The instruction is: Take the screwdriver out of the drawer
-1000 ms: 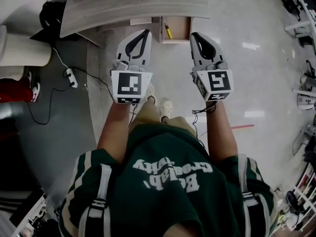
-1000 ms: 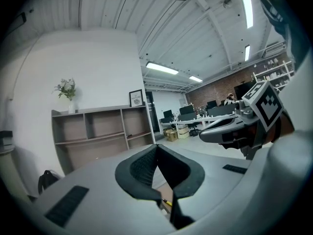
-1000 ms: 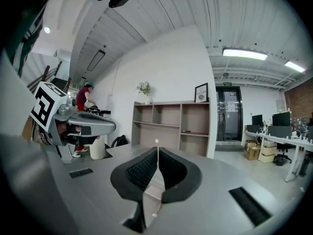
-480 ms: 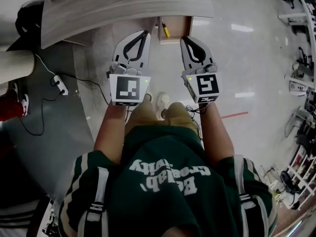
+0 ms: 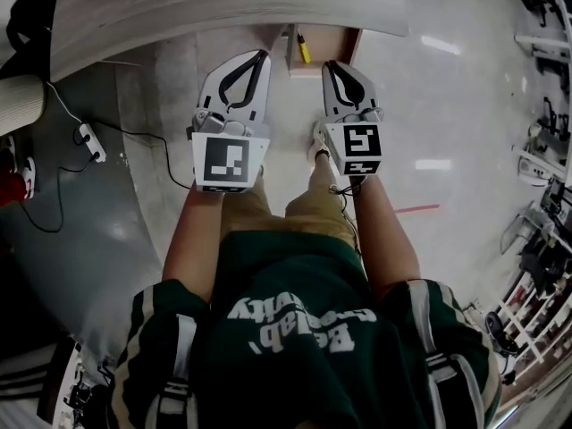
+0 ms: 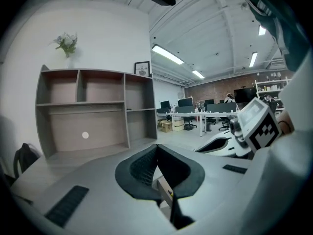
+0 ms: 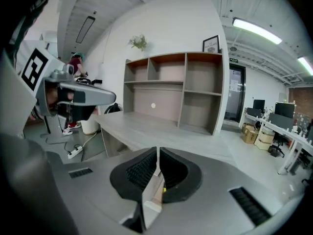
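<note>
A yellow-handled screwdriver lies along the left side of a small open wooden drawer under the front edge of the grey wood-grain desk. My left gripper is shut and empty, with its tip just left of the drawer. The right gripper is also shut with nothing in it, and its tip sits at the drawer's front edge. In the right gripper view the closed jaws point down at the drawer, and a speck of yellow screwdriver shows below them. In the left gripper view the jaw tips meet above the drawer's edge.
A power strip with a black cable lies on the floor at the left, near a white bin. A shelf unit stands on the desk. The person's shoe is under the right gripper. Racks line the right side.
Both grippers have sunk and moved forward toward the drawer, the right one drifting left to its front. The person has stepped closer to the desk. Both pairs of jaws stay shut.
</note>
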`<action>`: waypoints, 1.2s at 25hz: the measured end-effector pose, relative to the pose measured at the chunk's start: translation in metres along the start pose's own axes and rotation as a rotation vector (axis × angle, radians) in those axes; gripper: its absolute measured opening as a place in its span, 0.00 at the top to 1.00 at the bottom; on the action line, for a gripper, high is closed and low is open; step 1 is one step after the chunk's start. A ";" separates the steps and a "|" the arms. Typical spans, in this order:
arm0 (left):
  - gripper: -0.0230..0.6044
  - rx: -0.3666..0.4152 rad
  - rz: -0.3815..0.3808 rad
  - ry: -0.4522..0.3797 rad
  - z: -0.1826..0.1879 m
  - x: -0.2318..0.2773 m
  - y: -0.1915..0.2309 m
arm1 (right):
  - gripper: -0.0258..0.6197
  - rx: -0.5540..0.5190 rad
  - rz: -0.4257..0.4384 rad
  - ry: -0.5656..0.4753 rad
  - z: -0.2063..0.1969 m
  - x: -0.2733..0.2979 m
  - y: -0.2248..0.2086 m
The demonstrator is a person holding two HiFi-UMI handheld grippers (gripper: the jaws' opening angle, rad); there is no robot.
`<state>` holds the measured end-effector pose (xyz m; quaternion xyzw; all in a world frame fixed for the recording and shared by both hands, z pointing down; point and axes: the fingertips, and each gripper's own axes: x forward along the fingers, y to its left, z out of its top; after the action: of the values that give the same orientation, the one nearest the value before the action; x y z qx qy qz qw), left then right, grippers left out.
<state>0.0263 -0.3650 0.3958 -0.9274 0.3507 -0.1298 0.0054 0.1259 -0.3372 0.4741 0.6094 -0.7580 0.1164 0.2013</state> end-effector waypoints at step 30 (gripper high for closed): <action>0.94 -0.089 0.136 0.156 -0.140 0.119 0.006 | 0.75 -0.019 0.240 0.321 -0.224 0.211 -0.025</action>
<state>0.0742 -0.4359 0.5591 -0.8877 0.4178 -0.1854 -0.0546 0.1498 -0.4332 0.7663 0.4864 -0.7844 0.2283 0.3099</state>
